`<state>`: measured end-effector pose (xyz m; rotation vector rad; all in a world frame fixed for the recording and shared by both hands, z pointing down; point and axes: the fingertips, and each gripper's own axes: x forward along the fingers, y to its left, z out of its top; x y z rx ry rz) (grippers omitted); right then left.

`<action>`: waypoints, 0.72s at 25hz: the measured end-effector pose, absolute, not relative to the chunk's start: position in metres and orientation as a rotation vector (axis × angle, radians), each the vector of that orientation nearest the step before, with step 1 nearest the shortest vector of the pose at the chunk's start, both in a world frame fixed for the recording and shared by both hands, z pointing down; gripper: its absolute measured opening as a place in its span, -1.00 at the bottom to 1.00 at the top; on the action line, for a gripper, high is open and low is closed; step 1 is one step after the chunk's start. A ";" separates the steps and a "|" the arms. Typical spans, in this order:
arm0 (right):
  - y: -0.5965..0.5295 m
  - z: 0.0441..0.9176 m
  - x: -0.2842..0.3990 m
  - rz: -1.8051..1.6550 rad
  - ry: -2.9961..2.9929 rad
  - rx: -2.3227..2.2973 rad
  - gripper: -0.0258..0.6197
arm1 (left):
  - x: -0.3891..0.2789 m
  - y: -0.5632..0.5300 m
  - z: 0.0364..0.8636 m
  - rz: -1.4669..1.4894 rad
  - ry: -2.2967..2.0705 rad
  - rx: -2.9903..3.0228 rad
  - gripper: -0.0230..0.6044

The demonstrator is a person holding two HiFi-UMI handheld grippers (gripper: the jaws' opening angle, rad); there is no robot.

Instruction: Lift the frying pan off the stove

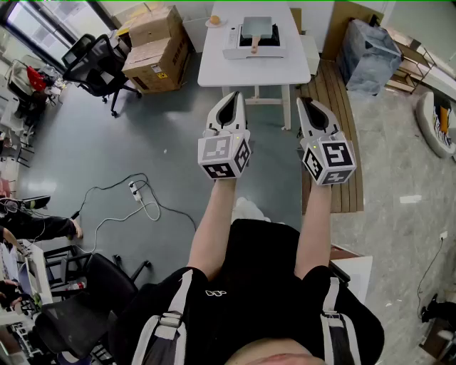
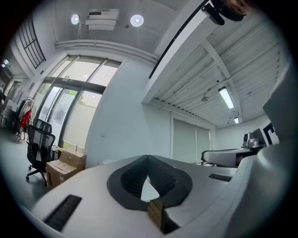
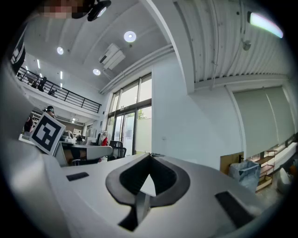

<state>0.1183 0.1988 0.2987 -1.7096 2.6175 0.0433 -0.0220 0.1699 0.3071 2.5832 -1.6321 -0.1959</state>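
Note:
In the head view a square grey frying pan with a short wooden handle sits on a white tabletop stove, at the far end of a white table. My left gripper and right gripper are held out side by side above the floor, well short of the table. Both are shut with nothing between the jaws. In the left gripper view my left gripper points up at a wall and ceiling. My right gripper does the same in its own view, so neither shows the pan.
An orange item on a small plate sits at the table's far left corner. Cardboard boxes and an office chair stand to the left. A cable with a power strip lies on the floor. Wooden slats and a grey bag are on the right.

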 end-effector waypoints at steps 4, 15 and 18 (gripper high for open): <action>0.201 0.301 0.118 0.034 2.617 -1.723 -0.93 | -0.022 0.169 0.307 -0.189 -1.619 2.586 -0.93; 0.197 0.317 0.135 -0.008 2.537 -1.841 -0.92 | -0.017 0.162 0.330 -0.180 -1.553 2.574 -0.93; 0.187 0.317 0.133 -0.019 2.519 -1.847 -0.92 | -0.024 0.151 0.333 -0.186 -1.547 2.565 -0.93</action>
